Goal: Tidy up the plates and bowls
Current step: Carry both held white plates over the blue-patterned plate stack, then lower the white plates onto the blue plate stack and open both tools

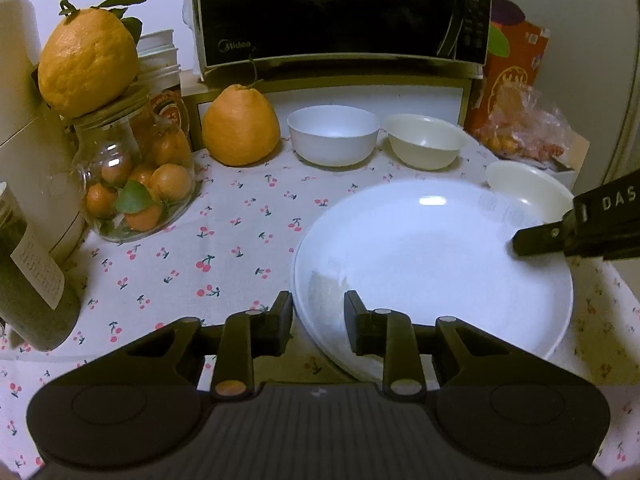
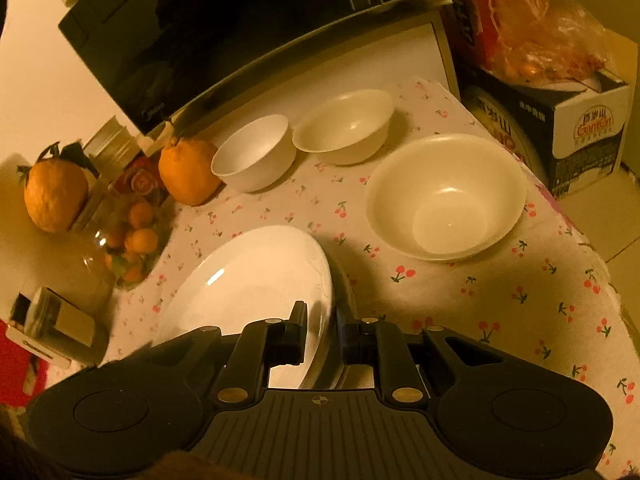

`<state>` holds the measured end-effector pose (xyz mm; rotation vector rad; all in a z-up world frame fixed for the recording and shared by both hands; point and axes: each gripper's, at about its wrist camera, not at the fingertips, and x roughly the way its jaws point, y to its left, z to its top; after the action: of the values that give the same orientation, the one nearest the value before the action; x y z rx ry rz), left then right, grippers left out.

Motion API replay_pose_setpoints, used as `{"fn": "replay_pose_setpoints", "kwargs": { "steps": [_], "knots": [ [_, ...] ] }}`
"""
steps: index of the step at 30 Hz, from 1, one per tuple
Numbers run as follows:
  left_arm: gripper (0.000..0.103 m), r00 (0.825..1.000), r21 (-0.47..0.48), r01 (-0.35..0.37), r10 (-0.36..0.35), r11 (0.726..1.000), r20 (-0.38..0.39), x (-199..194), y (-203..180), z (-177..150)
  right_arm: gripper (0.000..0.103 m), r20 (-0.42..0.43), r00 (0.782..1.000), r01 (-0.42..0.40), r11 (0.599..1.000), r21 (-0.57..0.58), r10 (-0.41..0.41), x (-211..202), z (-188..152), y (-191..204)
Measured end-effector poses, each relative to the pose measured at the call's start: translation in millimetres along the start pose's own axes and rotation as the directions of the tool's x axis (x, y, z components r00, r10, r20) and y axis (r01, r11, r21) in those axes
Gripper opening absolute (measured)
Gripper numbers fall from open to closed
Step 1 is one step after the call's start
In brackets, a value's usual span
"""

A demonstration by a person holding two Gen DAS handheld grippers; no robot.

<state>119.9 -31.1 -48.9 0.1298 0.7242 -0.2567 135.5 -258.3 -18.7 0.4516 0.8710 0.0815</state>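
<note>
A large white plate [image 1: 432, 264] [image 2: 248, 288] is on the cherry-print cloth, and a second rim [image 1: 332, 344] shows under its near edge. My left gripper [image 1: 318, 312] is shut on the plate's near-left rim, one finger outside the edge and one on the inner slope. My right gripper [image 2: 323, 326] is shut on the opposite rim, and one of its fingers [image 1: 536, 240] shows in the left wrist view. Behind the plate stand a white bowl [image 1: 333, 136] [image 2: 252, 156] and a cream bowl [image 1: 424, 142] [image 2: 344, 128]. A wider cream bowl [image 1: 528, 190] [image 2: 446, 196] sits to the right.
A black microwave [image 1: 340, 12] stands at the back. On the left are a glass jar of small oranges [image 1: 136, 184], two large citrus fruits [image 1: 240, 126] [image 1: 88, 64] and a dark bottle [image 1: 28, 280]. At the right are a plastic snack bag [image 1: 520, 128] and a printed box [image 2: 588, 132].
</note>
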Motion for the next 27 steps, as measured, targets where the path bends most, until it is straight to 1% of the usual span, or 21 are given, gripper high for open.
{"fn": "replay_pose_setpoints", "kwargs": {
  "steps": [11, 22, 27],
  "knots": [
    [0.024, 1.0, -0.007, 0.013, -0.013, 1.0, -0.014, -1.7, 1.9, -1.0, 0.009, -0.017, 1.0, 0.016, 0.999, -0.034, -0.016, -1.4, 0.0, 5.1],
    [0.023, 0.999, -0.017, 0.02, -0.021, 1.0, -0.024, -3.2, 2.3, -0.3, 0.01, -0.113, 0.993, 0.034, 0.999, 0.04, -0.029, -6.2, 6.7, -0.3],
    [0.023, 0.999, -0.03, 0.03, -0.031, 0.999, -0.031, -3.0, 4.2, -0.5, 0.01, -0.11, 0.994, 0.004, 0.998, 0.067, 0.003, -10.4, 8.5, -6.5]
  ]
}}
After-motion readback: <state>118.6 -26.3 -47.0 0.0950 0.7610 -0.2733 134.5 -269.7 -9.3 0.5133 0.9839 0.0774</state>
